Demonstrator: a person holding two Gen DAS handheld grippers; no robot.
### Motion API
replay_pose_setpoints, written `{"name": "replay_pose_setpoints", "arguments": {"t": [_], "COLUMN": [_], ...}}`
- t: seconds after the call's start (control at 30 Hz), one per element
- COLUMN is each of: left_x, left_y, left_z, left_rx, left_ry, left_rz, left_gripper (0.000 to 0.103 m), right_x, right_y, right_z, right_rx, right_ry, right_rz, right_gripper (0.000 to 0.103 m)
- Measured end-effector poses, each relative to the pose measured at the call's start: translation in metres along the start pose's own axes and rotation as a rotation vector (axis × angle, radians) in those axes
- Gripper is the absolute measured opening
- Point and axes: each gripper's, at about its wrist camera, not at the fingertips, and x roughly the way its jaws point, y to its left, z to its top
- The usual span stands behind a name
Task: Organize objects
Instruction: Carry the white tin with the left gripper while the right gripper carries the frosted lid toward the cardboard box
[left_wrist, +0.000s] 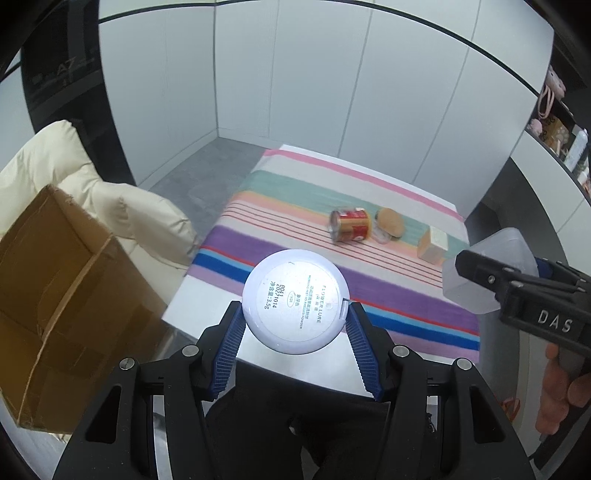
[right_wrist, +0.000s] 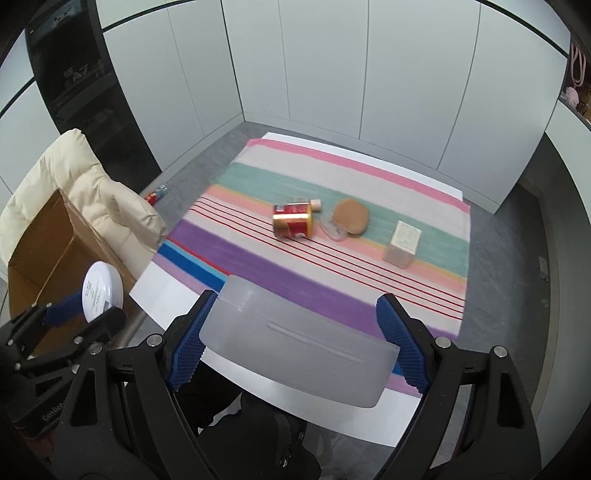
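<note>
So the left gripper has a round white powder compact pinched between its blue pads, label side facing the camera — printed text and a date code on it, glossy rim, small hinge tab against the right-hand pad. It's held up in the air over the near edge of the table. The right gripper is spread wide around a frosted translucent plastic box; both pads press on its sides, so it's gripped, and it's also off the table.

Left on the striped cloth: a red and gold can on its side, a brown bun just beside it with some clear plastic thing between them, and a small cream carton standing well apart to the right.

White table, grey floor, white panel walls — plus a cream cushioned chair and an open cardboard box on the left.
</note>
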Motion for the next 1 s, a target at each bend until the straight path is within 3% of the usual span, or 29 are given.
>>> {"name": "replay_pose_setpoints", "arguments": {"t": [0.17,0.2,0.3,1.0], "left_x": [-0.006,-0.007,-0.012,-0.038], "left_y": [0.019,0.023,0.038,0.121], "left_z": [0.002,0.003,0.004,-0.007], "left_rx": [-0.029,-0.082,-0.110,-0.243], "left_ry": [-0.020,-0.009,-0.028,-0.104], "left_rz": [0.013,-0.009,0.001,0.097], "left_gripper": [0.057,0.057,0.057,0.057], "right_x": [0.003,0.003,0.004,0.005], "right_y": [0.021,0.027,0.043,0.143], "right_z": [0.007,0.009,0.011,0.026], "right_rx": [-0.030,-0.040,-0.071,-0.238], "right_ry": [-0.015,-0.019,-0.031,-0.100], "right_rz": [0.034,0.042,0.063,0.182], "right_gripper": [0.088,0.088,0.088,0.088]}}
